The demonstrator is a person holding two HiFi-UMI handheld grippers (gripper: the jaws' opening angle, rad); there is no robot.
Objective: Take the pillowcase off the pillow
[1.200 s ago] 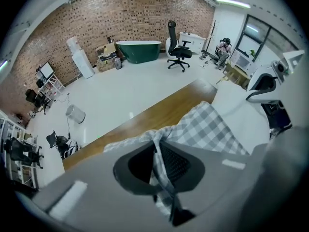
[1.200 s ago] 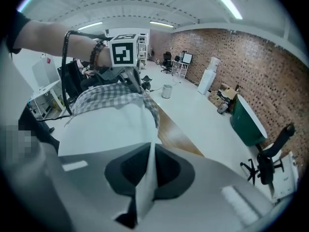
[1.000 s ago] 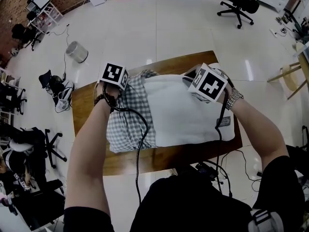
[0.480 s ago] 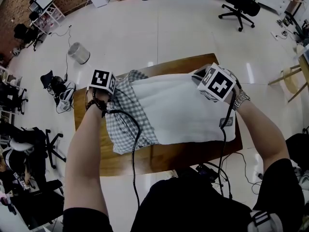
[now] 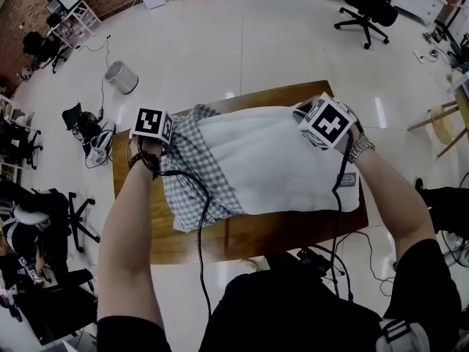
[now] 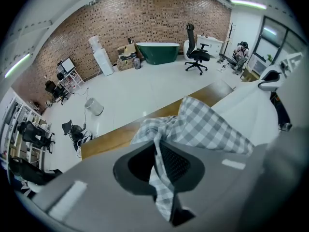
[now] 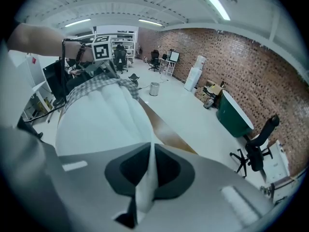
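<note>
A white pillow (image 5: pixel 282 169) lies across a wooden table (image 5: pixel 143 229). A grey and white checked pillowcase (image 5: pixel 189 185) is bunched over only its left end. My left gripper (image 5: pixel 157 142) is at the table's far left and is shut on a fold of the checked pillowcase (image 6: pixel 203 124), which runs between its jaws (image 6: pixel 160 170). My right gripper (image 5: pixel 306 120) is at the pillow's far right corner, shut on a pinch of the white pillow (image 7: pixel 104 117) cloth (image 7: pixel 146 178). Both jaws are hidden under the marker cubes in the head view.
White tiled floor surrounds the table. A small bin (image 5: pixel 122 77) and office chairs (image 5: pixel 366 2) stand beyond it, with a green tub (image 6: pixel 155 52) by the brick wall. A wooden chair (image 5: pixel 438 116) is at the right. Cables (image 5: pixel 198 218) hang from both grippers.
My left gripper has moved left with the checked pillowcase, sliding it further off, so more white pillow shows. The right gripper has held its place on the pillow corner.
</note>
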